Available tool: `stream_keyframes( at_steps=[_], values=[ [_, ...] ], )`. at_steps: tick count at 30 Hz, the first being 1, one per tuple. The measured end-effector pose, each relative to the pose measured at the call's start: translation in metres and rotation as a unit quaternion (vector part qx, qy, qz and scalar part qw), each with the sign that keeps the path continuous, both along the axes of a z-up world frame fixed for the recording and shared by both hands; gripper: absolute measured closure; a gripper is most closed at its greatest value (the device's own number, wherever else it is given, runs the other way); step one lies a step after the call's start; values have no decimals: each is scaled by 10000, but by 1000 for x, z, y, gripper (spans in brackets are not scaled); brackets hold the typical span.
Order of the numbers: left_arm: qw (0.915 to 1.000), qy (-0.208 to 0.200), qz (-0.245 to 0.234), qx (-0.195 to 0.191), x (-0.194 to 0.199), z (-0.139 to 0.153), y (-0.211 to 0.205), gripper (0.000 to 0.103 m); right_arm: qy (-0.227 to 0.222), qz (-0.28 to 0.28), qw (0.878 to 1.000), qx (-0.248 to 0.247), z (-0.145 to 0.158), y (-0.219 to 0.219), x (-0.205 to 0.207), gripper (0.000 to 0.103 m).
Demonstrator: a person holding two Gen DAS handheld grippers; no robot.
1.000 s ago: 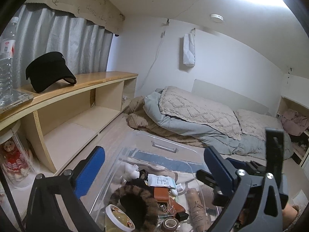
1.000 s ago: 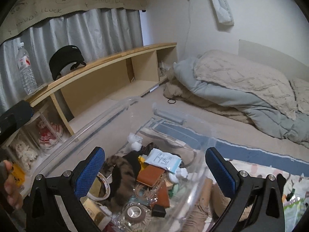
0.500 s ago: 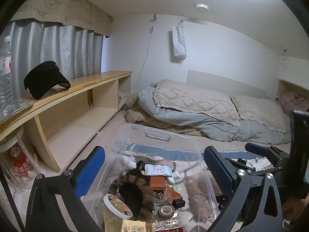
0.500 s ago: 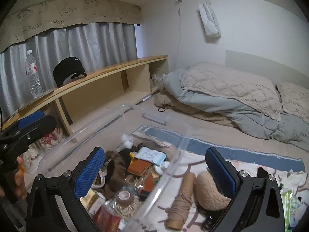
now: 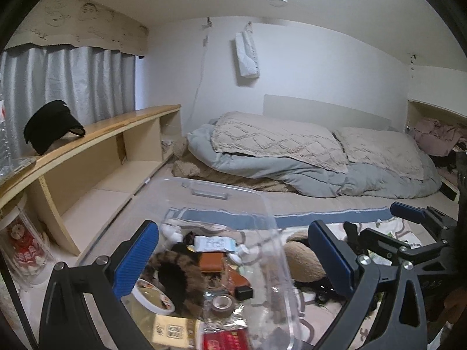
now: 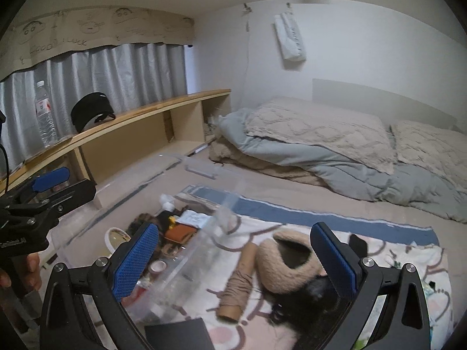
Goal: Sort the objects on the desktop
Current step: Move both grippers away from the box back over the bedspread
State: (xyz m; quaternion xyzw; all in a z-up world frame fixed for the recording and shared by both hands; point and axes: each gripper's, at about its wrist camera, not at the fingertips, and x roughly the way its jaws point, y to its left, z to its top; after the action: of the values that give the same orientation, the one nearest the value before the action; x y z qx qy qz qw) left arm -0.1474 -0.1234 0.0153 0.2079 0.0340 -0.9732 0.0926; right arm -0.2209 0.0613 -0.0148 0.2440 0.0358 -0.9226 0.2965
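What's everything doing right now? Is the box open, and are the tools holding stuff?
Left tool: open, holding nothing.
Right tool: open, holding nothing.
Clear plastic box: lid off, full of small things.
Tape roll: lying flat inside the box.
Twine spool: lying on its side on the mat.
Water bottle: upright on the shelf, cap on.

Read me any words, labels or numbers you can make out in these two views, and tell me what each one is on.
"GOOD LUCK": hand-drawn on the beige curtain valance, among cartoon faces.
"LUCK": the same valance in the left wrist view, partly cut off.
Water bottle label: too small to read.
White packet in the clear bin: print blurred.
Red packet and yellow box: print unreadable.
Left gripper body lettering: blurred.
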Motion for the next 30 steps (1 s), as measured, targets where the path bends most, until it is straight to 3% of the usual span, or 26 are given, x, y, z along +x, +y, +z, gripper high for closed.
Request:
stream_keyframes(
  at_steps=[15, 21, 30],
  values=[
    [9991, -67, -404, -95, -19, -20, 65, 0, -70, -824, 9966, -48, -19, 97, -5, 0],
    [9975, -117, -688, -108, -31, -33, 92, 0, 161, -1137, 9931, 251, -28, 125, -2, 0],
    [9946, 11, -1038, -41, -35, -43, 116, 0, 604, -1311, 9890, 316, -30, 150, 13, 0]
  ],
)
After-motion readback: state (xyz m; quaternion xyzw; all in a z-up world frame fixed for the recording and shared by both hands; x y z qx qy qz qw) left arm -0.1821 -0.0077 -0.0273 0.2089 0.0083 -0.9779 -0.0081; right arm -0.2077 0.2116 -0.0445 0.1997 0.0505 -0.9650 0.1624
